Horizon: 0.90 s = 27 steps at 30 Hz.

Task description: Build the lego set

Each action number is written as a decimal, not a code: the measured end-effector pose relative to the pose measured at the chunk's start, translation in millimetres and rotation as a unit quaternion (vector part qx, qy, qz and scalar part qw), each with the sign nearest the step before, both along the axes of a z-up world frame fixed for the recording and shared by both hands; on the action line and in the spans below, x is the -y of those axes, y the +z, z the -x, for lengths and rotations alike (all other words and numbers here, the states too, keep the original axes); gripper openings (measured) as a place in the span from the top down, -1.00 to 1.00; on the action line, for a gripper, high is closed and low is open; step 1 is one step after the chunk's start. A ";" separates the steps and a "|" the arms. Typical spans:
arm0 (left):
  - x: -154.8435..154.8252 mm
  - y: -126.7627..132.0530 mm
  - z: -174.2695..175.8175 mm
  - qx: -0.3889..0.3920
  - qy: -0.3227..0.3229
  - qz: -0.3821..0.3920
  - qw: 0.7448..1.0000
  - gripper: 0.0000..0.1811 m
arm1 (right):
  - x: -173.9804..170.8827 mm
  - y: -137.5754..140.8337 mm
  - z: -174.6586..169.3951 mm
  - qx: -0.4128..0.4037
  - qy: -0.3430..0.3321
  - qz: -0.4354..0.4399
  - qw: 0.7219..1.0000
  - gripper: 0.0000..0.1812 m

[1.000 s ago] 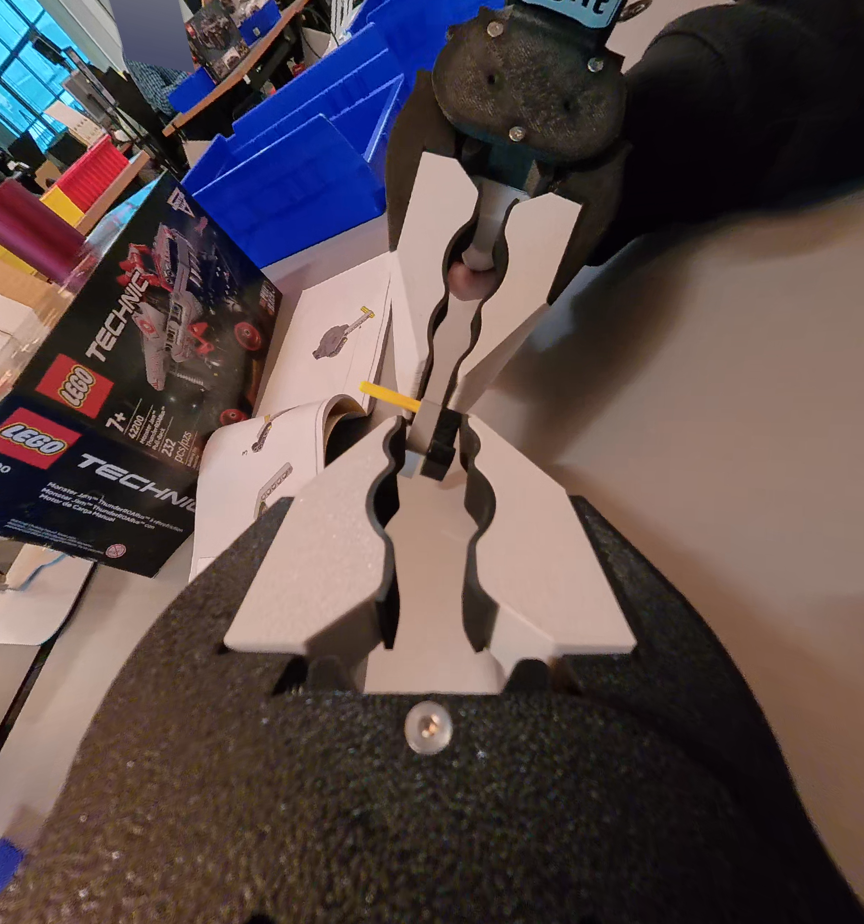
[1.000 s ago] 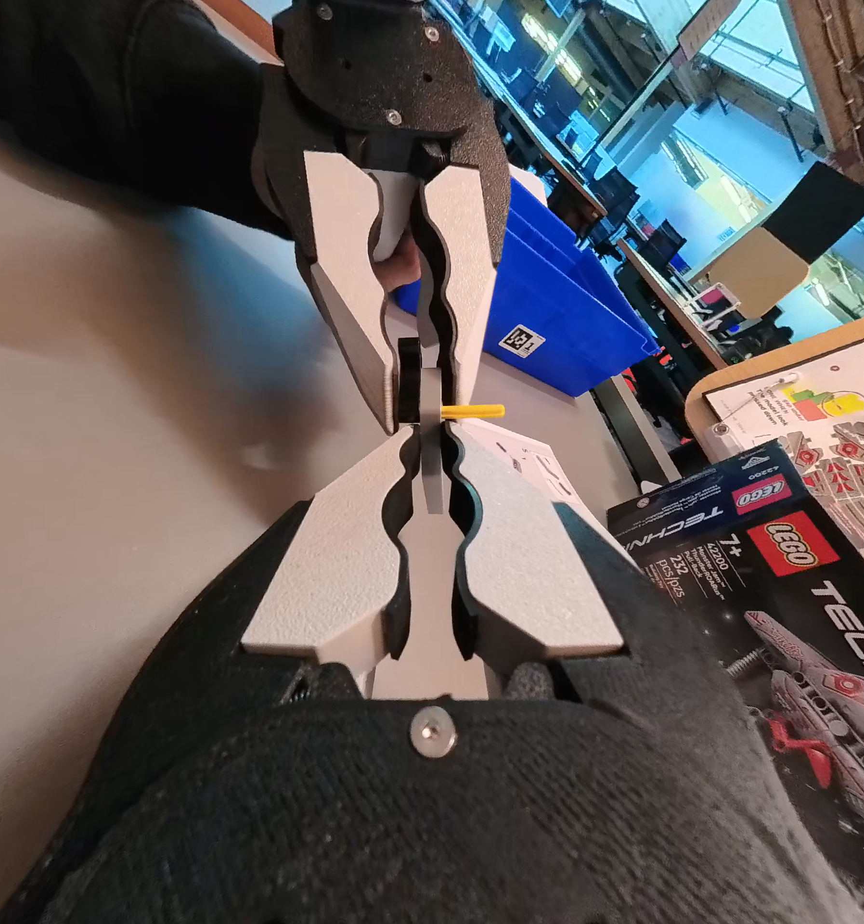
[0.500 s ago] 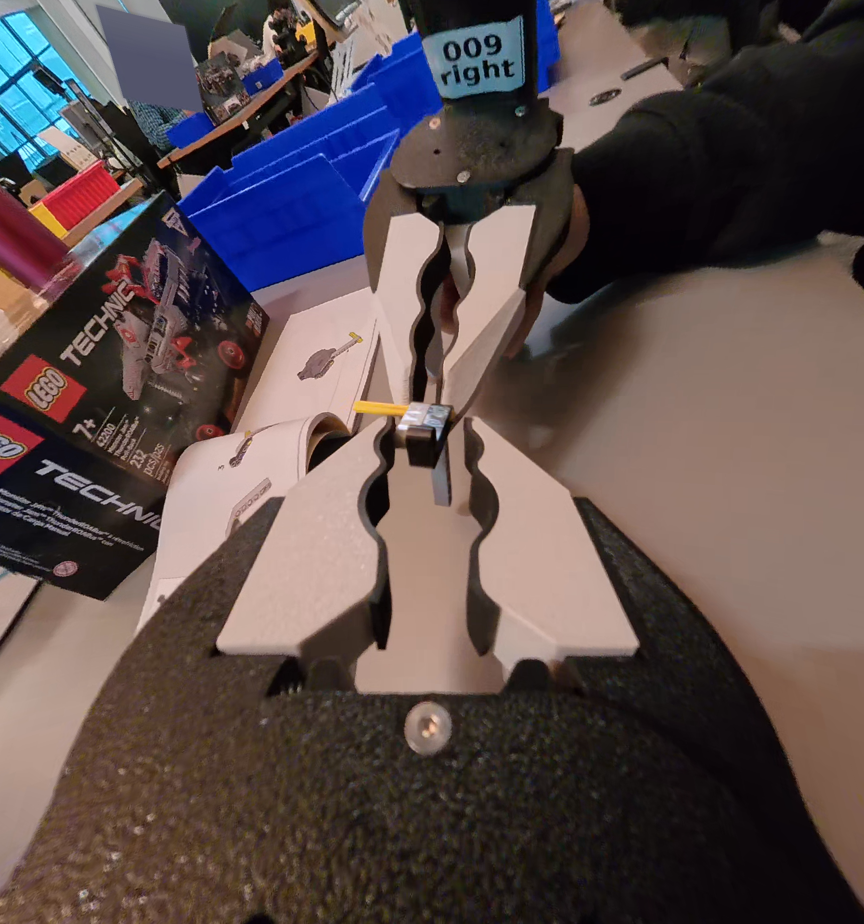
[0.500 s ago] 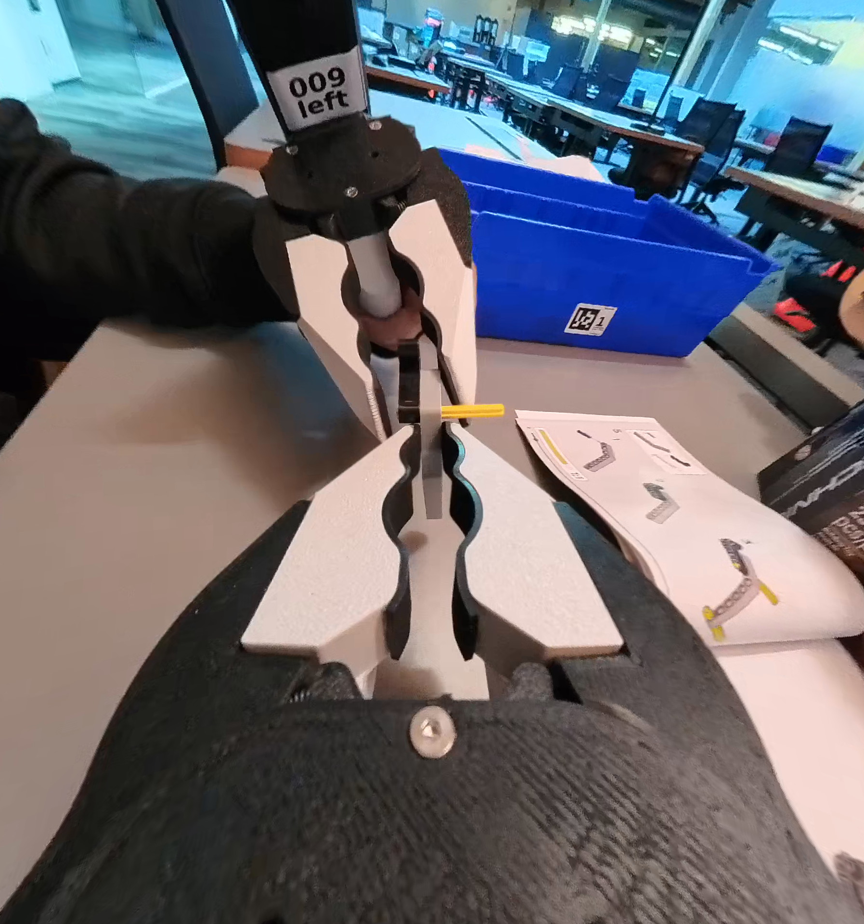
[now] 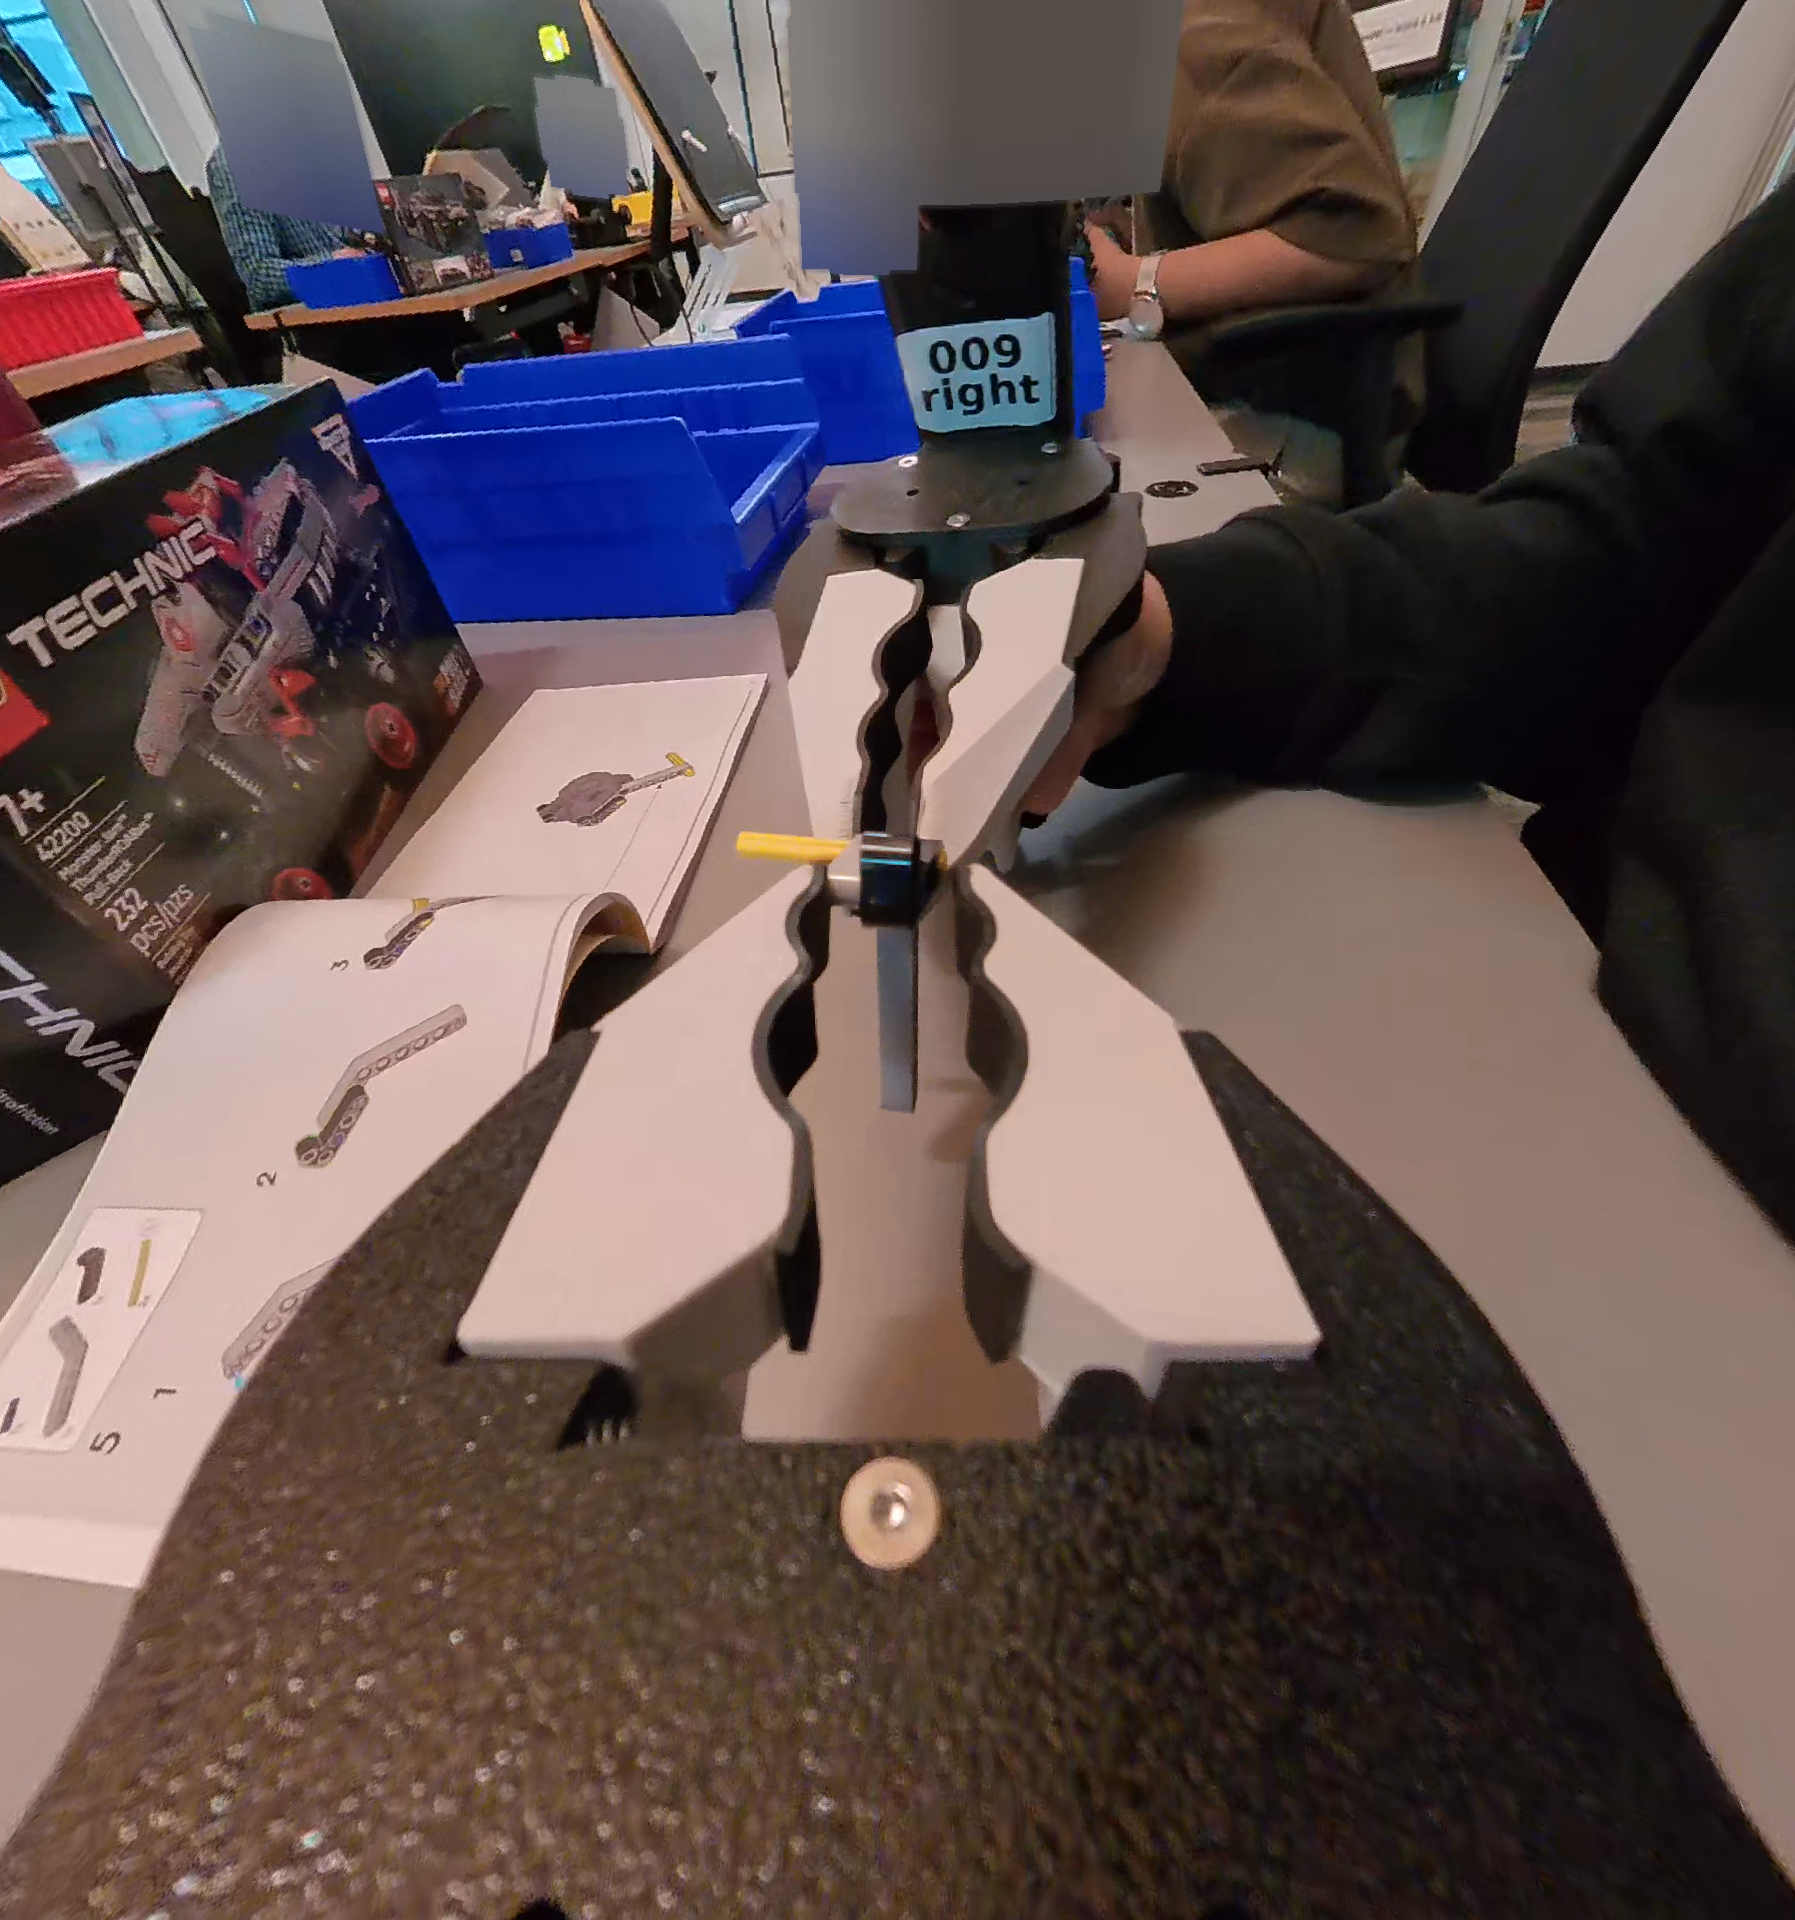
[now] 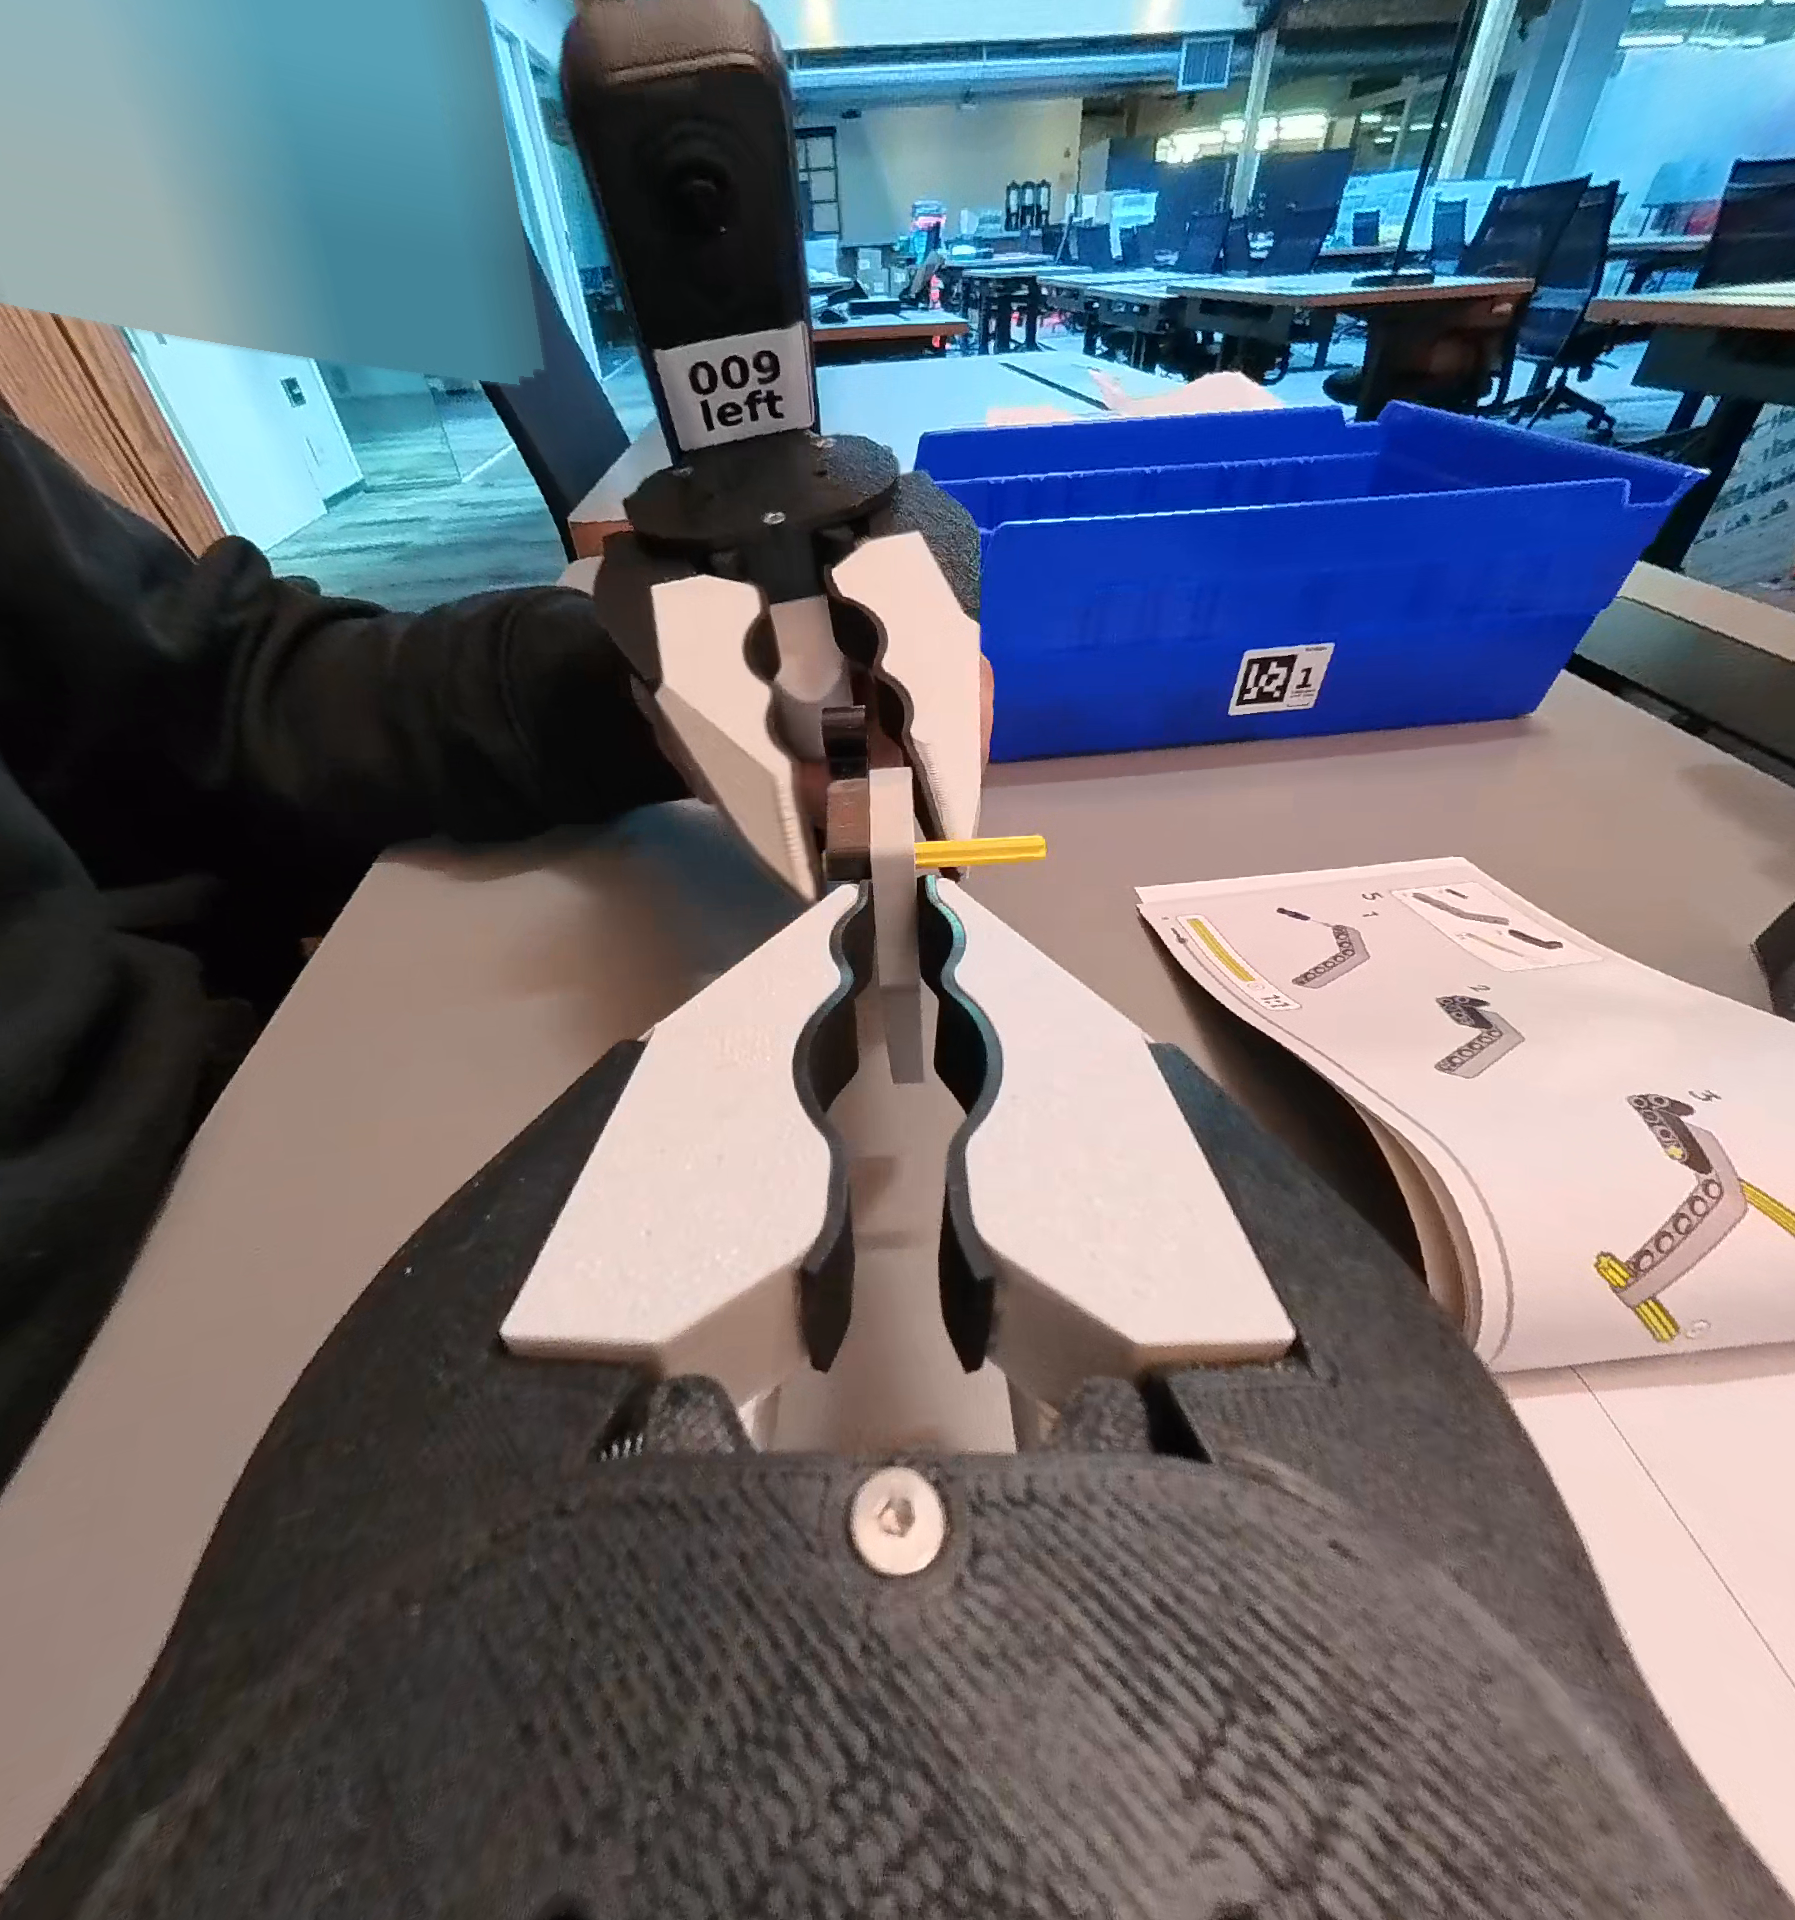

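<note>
left claw (image 5: 888, 894): squeezing the black piece (image 5: 885, 883)
right claw (image 6: 888, 904): pinching the flat grey beam (image 6: 898, 966)
where: pieces are meeting in the air above the table (image 5: 1392, 1039), tip to tip
yellow stick (image 6: 979, 850): thin and ridged, poking out sideways
risk: smooth plastic may be slipping, or the stick popping out if the claws are twisting
book (image 6: 1495, 1091): lying open, with curling paper pages

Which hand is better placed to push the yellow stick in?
Probably right: the right gripper clamps only one end of the grey plastic beam; the left gripper steadies the black plastic piece around the yellow stick.
</note>
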<state>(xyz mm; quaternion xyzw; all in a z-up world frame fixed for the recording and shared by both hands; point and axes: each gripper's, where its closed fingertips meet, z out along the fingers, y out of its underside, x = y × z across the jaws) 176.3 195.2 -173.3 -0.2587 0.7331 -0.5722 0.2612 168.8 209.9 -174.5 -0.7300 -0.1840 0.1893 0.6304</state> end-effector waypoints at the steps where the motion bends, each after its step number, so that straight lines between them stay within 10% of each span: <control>1: -0.4 0.0 -0.1 -0.001 0.000 0.002 1.000 0.79 | -0.1 0.0 0.2 0.001 0.000 0.000 1.000 0.93; 27: -4.2 3.7 -0.2 0.015 0.012 -0.026 0.999 0.81 | -2.8 -2.6 -0.5 0.019 -0.011 0.000 1.000 0.93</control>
